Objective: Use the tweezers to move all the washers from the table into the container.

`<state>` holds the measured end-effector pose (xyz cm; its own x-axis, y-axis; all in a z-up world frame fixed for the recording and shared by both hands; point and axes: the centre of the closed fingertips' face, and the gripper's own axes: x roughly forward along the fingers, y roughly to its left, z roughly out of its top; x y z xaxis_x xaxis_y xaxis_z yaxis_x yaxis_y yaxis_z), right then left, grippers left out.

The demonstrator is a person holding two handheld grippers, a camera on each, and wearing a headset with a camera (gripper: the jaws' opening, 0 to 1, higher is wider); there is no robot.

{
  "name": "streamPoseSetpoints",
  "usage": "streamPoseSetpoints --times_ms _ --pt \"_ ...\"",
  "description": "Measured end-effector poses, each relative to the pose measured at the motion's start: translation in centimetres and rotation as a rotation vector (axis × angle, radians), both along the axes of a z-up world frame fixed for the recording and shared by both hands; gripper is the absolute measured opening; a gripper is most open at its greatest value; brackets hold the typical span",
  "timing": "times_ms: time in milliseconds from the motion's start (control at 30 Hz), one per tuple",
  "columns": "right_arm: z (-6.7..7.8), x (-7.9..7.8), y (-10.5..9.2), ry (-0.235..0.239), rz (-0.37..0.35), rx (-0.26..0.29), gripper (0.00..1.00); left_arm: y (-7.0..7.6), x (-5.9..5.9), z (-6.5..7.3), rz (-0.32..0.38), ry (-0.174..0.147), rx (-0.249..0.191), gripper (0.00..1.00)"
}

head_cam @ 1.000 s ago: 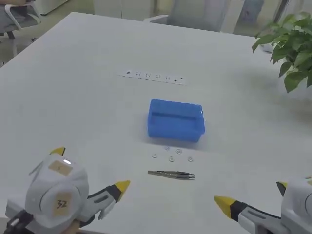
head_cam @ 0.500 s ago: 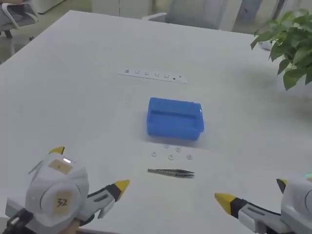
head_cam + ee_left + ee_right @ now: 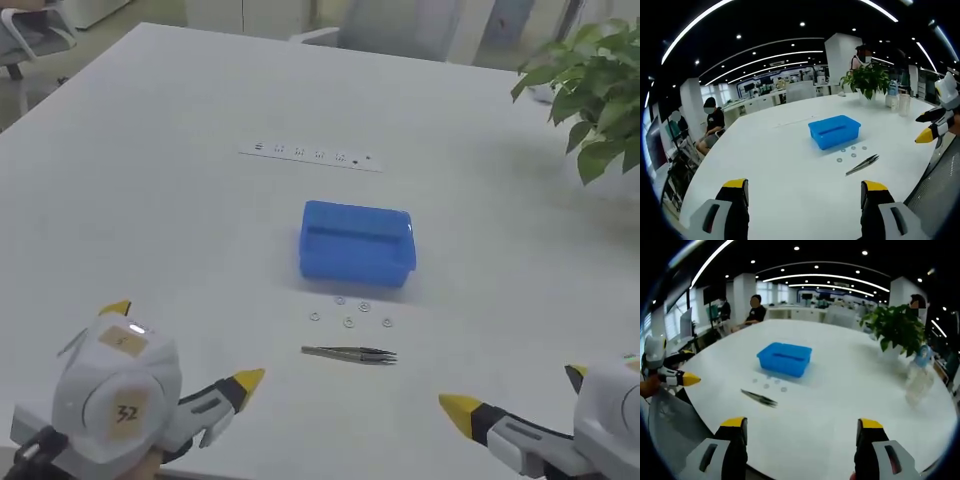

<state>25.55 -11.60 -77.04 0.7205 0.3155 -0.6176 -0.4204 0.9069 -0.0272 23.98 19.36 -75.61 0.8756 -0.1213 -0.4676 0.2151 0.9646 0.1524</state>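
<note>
Blue is the colour of the plastic container [image 3: 357,243]. In the head view it sits in the middle of the white table [image 3: 150,200]. Five small washers [image 3: 350,312] lie on the table just in front of it. The metal tweezers [image 3: 350,353] lie flat a bit nearer to me, close to the washers but not touching them. A white power strip [image 3: 311,155] lies behind the container, and a green plant [image 3: 595,90] is at the far right. My left gripper [image 3: 184,344] is low on the left and my right gripper [image 3: 517,390] is low on the right. Both are well away from the tweezers.

In the left gripper view, my two yellow-tipped jaws are spread wide with nothing between them. The container, washers and tweezers are ahead, and the right gripper pokes in from the right.

In the right gripper view, these jaws are spread wide too and hold nothing. The tweezers lie nearest, then the washers, then the container. The left gripper is at the left edge.
</note>
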Motion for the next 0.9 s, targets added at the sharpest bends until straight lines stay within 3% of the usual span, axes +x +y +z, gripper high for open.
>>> streamPoseSetpoints --times_ms 633,800,900 --pt "0.5 -0.1 0.6 0.014 0.014 0.041 0.88 -0.8 -0.1 0.0 -0.038 0.027 -0.009 0.92" --pt "0.5 0.3 0.9 0.023 0.034 0.029 0.87 -1.9 -0.1 0.4 -0.096 0.062 -0.03 0.84" --pt "0.3 0.4 1.3 0.036 0.057 0.027 0.84 -3.0 0.2 0.4 -0.18 0.095 -0.029 0.75"
